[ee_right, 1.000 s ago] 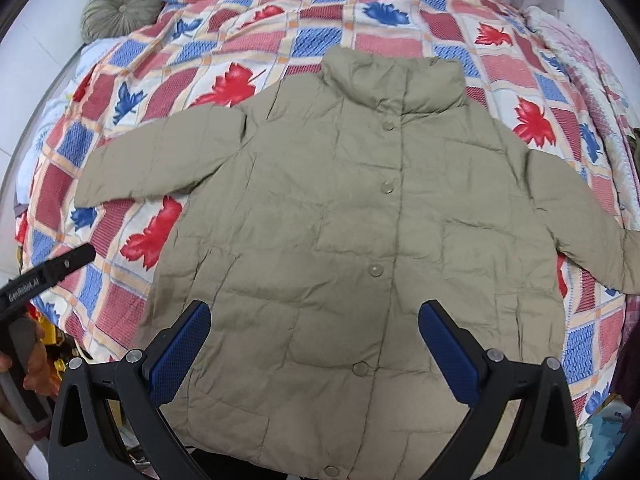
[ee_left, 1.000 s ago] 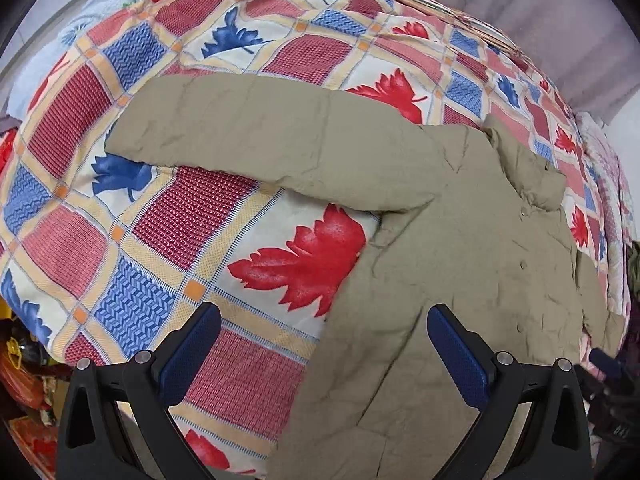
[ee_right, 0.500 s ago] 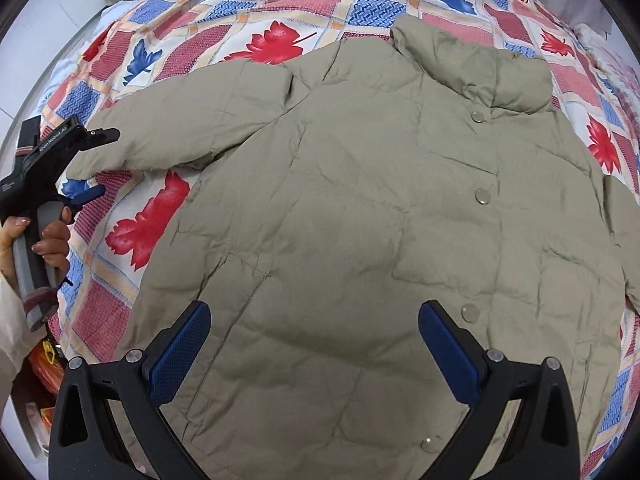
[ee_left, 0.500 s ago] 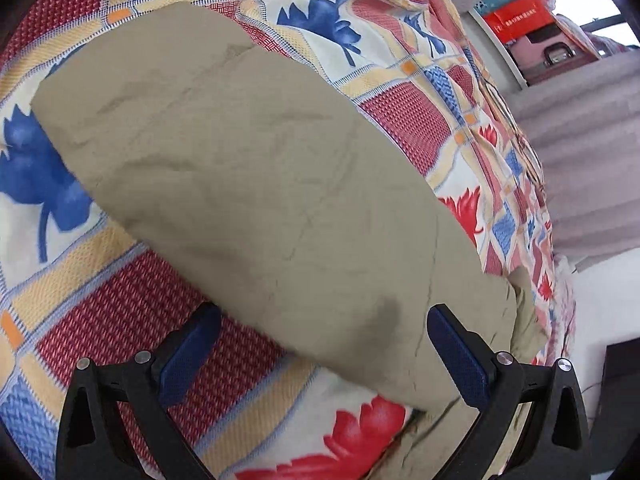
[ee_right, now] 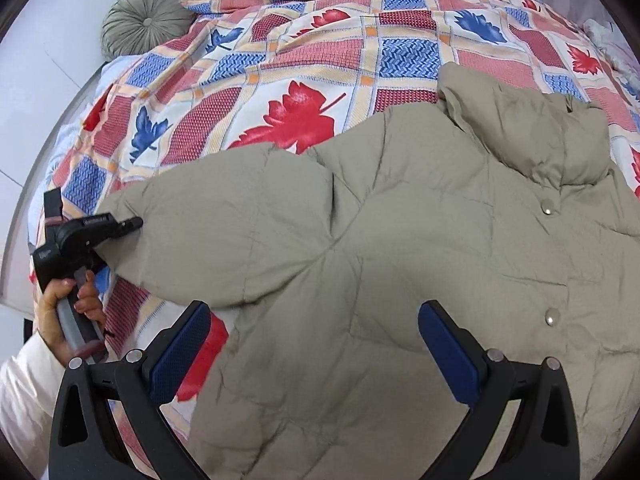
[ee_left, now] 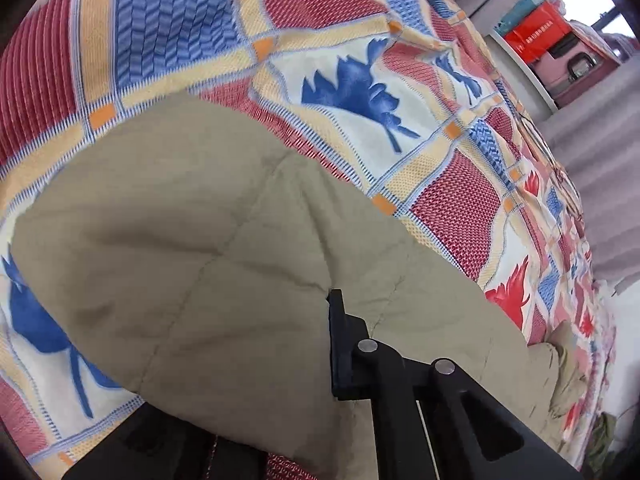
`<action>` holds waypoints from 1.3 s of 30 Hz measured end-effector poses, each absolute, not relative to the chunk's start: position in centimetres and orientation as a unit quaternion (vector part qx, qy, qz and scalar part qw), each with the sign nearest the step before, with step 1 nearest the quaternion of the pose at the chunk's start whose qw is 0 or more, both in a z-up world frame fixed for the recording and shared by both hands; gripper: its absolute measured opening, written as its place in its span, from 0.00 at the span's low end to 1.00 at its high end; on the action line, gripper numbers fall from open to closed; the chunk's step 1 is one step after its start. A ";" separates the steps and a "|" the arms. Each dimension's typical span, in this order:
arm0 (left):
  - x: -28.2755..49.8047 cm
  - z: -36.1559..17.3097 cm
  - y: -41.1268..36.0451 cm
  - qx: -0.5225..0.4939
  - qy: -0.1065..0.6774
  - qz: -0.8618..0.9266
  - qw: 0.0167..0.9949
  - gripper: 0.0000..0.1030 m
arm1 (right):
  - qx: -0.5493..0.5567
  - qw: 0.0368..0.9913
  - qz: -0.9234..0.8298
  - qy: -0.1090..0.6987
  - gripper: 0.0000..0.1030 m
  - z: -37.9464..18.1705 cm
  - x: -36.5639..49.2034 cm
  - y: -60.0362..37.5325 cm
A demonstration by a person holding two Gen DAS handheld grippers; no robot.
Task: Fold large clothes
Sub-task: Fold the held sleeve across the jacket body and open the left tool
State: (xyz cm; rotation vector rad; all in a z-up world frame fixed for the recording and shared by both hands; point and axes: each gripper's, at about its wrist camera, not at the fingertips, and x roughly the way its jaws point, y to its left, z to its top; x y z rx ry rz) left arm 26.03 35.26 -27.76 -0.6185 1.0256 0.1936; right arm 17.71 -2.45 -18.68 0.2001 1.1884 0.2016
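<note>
A khaki padded jacket [ee_right: 400, 248] lies front up on the patterned bedspread [ee_right: 320, 52], collar at the upper right, snap buttons down its front. Its left sleeve [ee_right: 224, 232] stretches to the left. My left gripper [ee_right: 120, 226] is shut on the cuff end of that sleeve. In the left wrist view the sleeve [ee_left: 200, 260] fills the frame and covers the left finger; only the right finger [ee_left: 340, 344] shows, pressed into the fabric. My right gripper [ee_right: 316, 356] is open and empty, hovering over the jacket near the armpit.
A round grey-green cushion [ee_right: 146, 20] sits at the bed's far left corner by a white wall. Grey curtains [ee_left: 592, 152] and a shelf with red boxes [ee_left: 540, 32] lie beyond the bed.
My left gripper has closed on the sleeve cuff; it was open above it. My right gripper has moved left and lower over the jacket toward the sleeve.
</note>
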 end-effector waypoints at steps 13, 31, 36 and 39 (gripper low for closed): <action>22.5 -13.1 26.9 -0.118 0.365 -0.026 0.923 0.07 | 0.250 0.756 0.126 0.591 0.09 -26.2 22.3 0.1; 21.9 -17.4 -6.8 0.024 0.446 -0.248 0.860 0.08 | 0.260 0.760 0.058 0.592 0.09 -21.5 13.0 -15.2; 20.0 -23.4 -11.2 0.087 0.482 -0.229 0.841 0.08 | 0.252 0.766 -0.002 0.592 0.09 -21.0 8.9 -20.7; 19.3 -25.4 -11.9 0.119 0.499 -0.213 0.831 0.08 | 0.258 0.760 -0.015 0.596 0.09 -21.9 8.1 -22.6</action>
